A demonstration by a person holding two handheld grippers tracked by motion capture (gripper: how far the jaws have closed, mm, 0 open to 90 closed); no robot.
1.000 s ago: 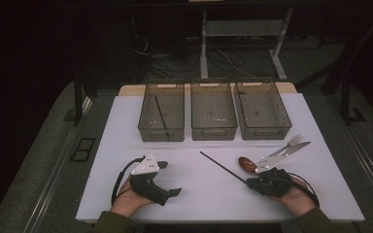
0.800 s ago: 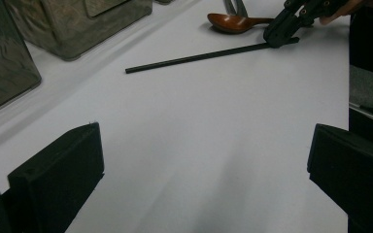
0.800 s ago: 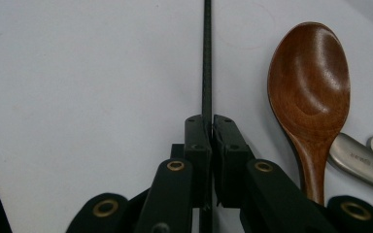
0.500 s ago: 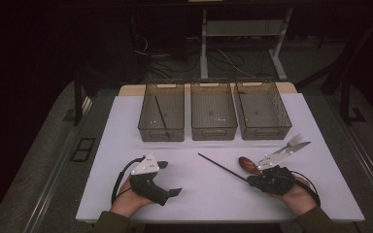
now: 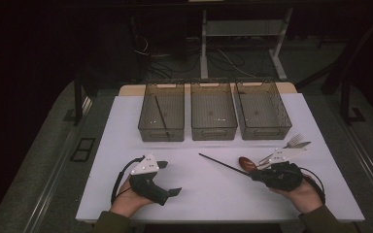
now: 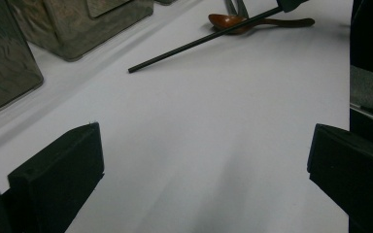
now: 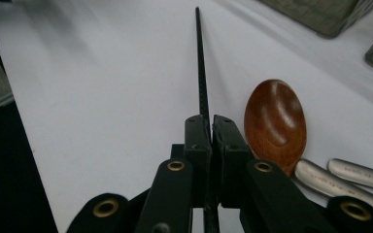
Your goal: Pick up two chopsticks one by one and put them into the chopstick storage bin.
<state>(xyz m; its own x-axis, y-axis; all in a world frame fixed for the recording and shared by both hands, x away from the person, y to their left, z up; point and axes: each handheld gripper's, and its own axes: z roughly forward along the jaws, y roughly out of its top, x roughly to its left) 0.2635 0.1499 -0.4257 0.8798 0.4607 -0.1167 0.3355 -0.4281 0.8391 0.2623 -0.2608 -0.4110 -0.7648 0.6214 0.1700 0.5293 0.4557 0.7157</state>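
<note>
Change noted: over the last second the black chopstick (image 5: pixel 223 164) has shifted slightly on the worktop (image 5: pixel 126 116), its free tip now nearer the worktop's left edge than before, while the left gripper (image 5: pixel 171 178) has held its place. The right gripper (image 7: pixel 211 127) is pressed together on the chopstick, pinching its near end; the stick runs from there toward the worktop's middle, low over the surface, just beside the wooden spoon (image 7: pixel 274 122). Judgement: the grasp is made and the stick is ready to be carried, probably to a bin. The left gripper stands spread, holding nothing, near the front edge.

Count: three clear bins (image 5: pixel 213 111) along the far edge; two chopsticks, one (image 5: pixel 161 113) already in the left bin; one wooden spoon; one fork (image 5: pixel 295 141); two metal handles (image 7: pixel 340 182), one likely the fork's.
</note>
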